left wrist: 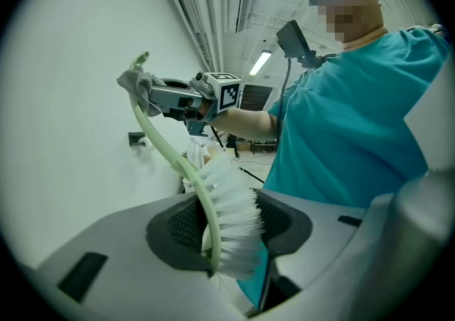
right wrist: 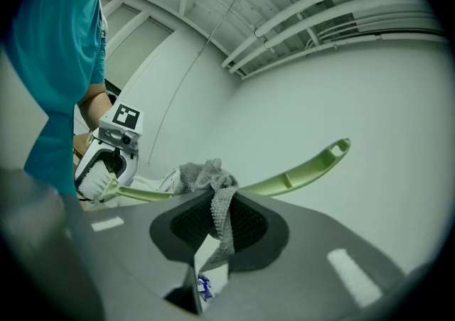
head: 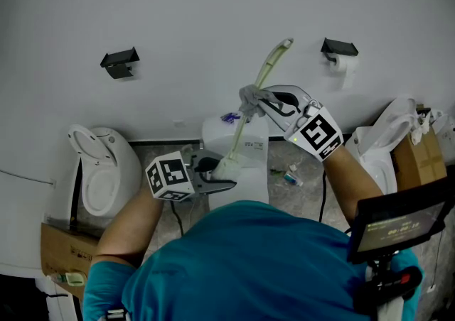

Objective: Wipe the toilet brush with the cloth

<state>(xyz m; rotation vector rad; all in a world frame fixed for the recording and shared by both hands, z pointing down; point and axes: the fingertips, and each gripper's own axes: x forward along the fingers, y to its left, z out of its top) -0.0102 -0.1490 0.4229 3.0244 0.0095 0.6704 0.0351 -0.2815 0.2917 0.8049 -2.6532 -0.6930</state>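
White toilet point(head: 99, 181), lid raised, cardboard box point(head: 60, 248) just beside. On the wall point(head: 213, 14), black bracket point(head: 119, 62) and toilet paper roll point(head: 347, 64); on the floor point(head: 306, 199), perhaps a bottle point(head: 290, 176).

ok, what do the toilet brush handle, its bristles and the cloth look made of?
Brush handle: pale green moulded plastic by the look, smooth with a slight sheen, hang-hole at the tip.
Bristles: white synthetic fibre, probably nylon; stiff, straight strands.
Cloth: grey knitted or microfibre textile, matte; bumpy weave, drapes limp.

the cloth point(head: 250, 97) is wrapped around the toilet brush point(head: 270, 65) mid-handle; a toilet point(head: 106, 170) is set left of the brush, a paper roll point(head: 346, 65) right.
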